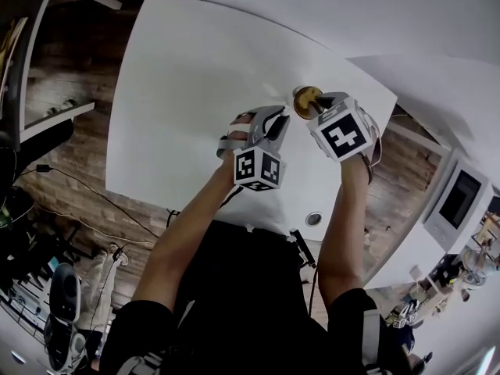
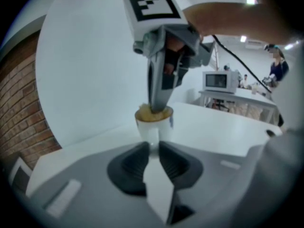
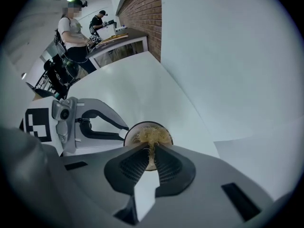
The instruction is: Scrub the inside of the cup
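Observation:
A small white cup (image 2: pixel 153 123) stands on the white table (image 1: pixel 187 116); from above its round mouth (image 3: pixel 148 136) is filled with a golden, stringy scrubber (image 3: pixel 151 135). My left gripper (image 2: pixel 153 148) reaches in from the side and is shut on the cup's side, low on its wall. The right gripper (image 3: pixel 151 152) comes down from above with its jaws pinched on the scrubber, inside the cup's mouth. In the head view the cup (image 1: pixel 305 98) shows just beyond both grippers, with the left gripper (image 1: pixel 281 122) and the right gripper (image 1: pixel 314 109) close together. The cup's bottom is hidden.
The table's near edge lies just under my arms, with a round cable port (image 1: pixel 313 219) in it. A second white table (image 1: pixel 437 92) adjoins on the right. A brick wall (image 3: pixel 142 13) stands behind, and people work at far benches, one bearing a microwave (image 2: pixel 219 81).

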`<state>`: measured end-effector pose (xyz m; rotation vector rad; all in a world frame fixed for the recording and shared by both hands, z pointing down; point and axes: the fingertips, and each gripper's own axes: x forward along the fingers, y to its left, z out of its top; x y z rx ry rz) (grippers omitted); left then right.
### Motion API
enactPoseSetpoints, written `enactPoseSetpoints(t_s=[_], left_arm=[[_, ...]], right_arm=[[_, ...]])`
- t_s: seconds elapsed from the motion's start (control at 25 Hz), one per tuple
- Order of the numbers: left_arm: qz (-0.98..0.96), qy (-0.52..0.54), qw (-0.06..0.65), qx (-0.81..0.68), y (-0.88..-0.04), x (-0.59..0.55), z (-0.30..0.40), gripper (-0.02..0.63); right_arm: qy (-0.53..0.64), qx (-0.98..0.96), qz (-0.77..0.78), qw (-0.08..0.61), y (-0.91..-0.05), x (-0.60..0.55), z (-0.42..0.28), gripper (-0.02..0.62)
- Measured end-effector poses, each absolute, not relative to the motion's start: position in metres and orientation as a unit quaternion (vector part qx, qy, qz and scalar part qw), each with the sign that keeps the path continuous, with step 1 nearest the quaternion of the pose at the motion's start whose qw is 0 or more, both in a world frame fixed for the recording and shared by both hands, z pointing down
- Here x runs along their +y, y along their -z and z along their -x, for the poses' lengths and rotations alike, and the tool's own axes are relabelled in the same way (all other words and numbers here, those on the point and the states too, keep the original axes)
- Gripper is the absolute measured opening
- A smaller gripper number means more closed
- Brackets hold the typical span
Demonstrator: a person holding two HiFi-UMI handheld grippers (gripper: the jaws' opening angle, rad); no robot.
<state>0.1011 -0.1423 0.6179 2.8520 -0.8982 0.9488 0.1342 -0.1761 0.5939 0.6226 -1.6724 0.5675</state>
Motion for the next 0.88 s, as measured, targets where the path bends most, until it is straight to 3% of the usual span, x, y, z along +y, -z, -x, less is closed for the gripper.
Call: enactPoseSetpoints(t_s=[0.24,0.88], left_arm=[[-0.910,-0.303,0.001,-0.284,-0.619,-0.144,-0.101,0.071],[-0.909,-0.310,0.004,-0.278,-0.617,-0.138,-0.101,0.080]], right_arm=[[-0.269,-0.714,-0.251,0.595,-0.615,-0.174,-0.129,0.032],[-0.289,-0.759,-0.260,0.522,-0.556,-0.157,-0.121,0.032]])
